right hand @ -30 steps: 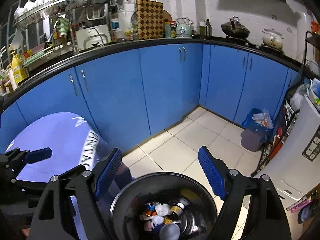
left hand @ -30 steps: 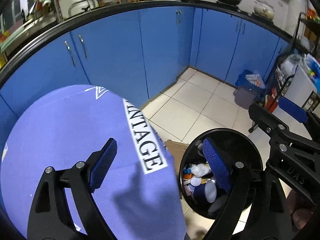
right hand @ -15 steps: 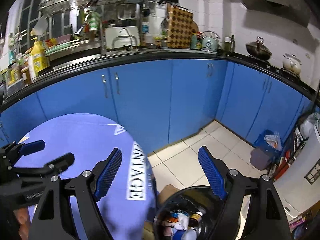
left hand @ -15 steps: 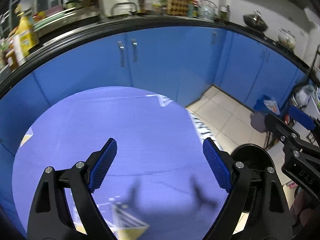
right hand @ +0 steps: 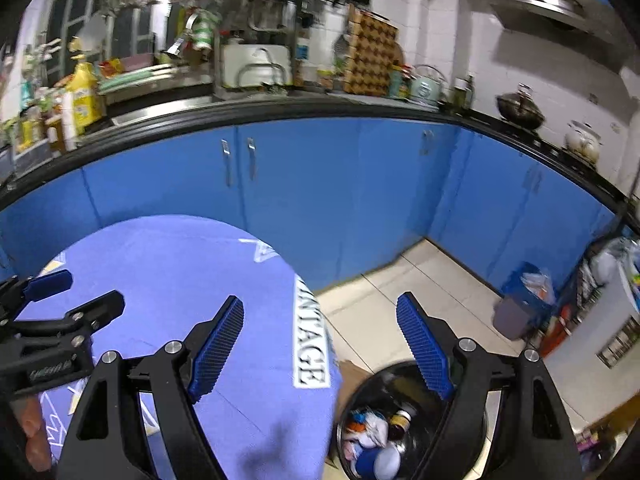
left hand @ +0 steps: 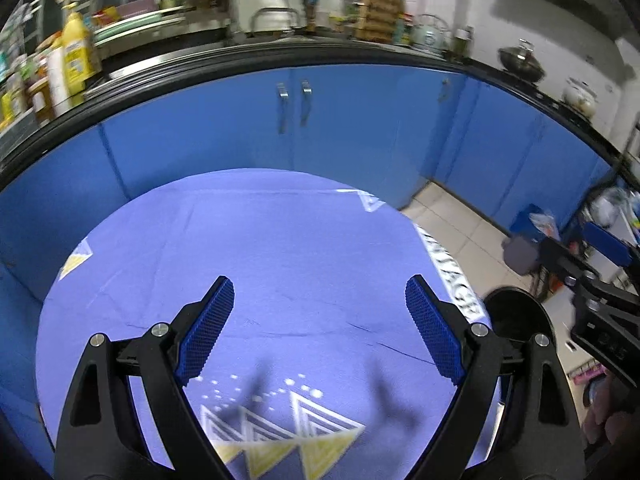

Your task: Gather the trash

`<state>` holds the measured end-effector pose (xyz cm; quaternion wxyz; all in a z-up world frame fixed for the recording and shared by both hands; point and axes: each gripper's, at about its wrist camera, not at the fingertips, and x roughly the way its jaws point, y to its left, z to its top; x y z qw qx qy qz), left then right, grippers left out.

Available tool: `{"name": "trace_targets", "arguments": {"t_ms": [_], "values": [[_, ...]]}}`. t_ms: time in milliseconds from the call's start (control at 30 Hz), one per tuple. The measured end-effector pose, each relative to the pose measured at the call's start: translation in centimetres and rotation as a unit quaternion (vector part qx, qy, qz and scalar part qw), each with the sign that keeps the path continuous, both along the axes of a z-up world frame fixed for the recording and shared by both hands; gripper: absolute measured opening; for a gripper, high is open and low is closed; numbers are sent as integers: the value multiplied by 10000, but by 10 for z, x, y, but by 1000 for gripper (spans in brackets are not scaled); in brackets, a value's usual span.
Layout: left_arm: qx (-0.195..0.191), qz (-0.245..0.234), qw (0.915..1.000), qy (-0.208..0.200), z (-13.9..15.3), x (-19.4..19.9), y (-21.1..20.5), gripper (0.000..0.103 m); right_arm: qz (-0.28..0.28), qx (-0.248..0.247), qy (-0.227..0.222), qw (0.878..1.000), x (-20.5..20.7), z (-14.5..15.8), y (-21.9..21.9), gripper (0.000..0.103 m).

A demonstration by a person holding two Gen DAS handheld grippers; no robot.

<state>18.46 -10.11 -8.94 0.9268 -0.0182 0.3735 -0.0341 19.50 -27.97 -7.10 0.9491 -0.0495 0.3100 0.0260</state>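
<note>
A black round trash bin [right hand: 404, 420] stands on the floor by the table's right edge; it holds a small bottle, wrappers and cups. In the left wrist view only its dark rim [left hand: 520, 312] shows. My left gripper [left hand: 320, 320] hangs open above the round table with the purple cloth [left hand: 260, 260], nothing between its blue pads. My right gripper [right hand: 320, 344] is open too, over the table's right edge and the bin, and it holds nothing. The left gripper [right hand: 52, 300] also shows at the left of the right wrist view. No trash lies on the visible cloth.
Blue cabinets [right hand: 320, 184] under a black counter curve around the back. The counter carries bottles, a dish rack, a chequered board and pots. A small grey bin with a blue bag [right hand: 520, 304] stands at the right on the tiled floor [right hand: 400, 280]. A cardboard piece [right hand: 352, 376] lies beside the black bin.
Both views have swung left, from over the black bin towards the table. The purple cloth now fills the left wrist view and the bin has slid to the right edge. Both grippers stayed open.
</note>
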Motion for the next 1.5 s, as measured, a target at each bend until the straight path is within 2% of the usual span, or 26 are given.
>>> {"name": "trace_targets", "arguments": {"t_ms": [133,300,633,1000,1500], "values": [[63,-269,9996,-70,1,-9,-21,90,-161,101,181,9997,-4,-5,-12,77],[161,-358,9991,-171,6,-12,-39,93,-241,90,127,9996,-9,-1,-20,77],[244,-909,9955,-144,5,-19,-94,93,-699,208,185,9972,-27,-5,-68,77],[463,-1204,9914,-198,5,-24,-139,93,-1006,290,139,9944,-39,-5,-109,77],[563,-1274,9901,-177,1,-24,-154,93,-1048,409,120,9936,-42,-7,-126,77]]}}
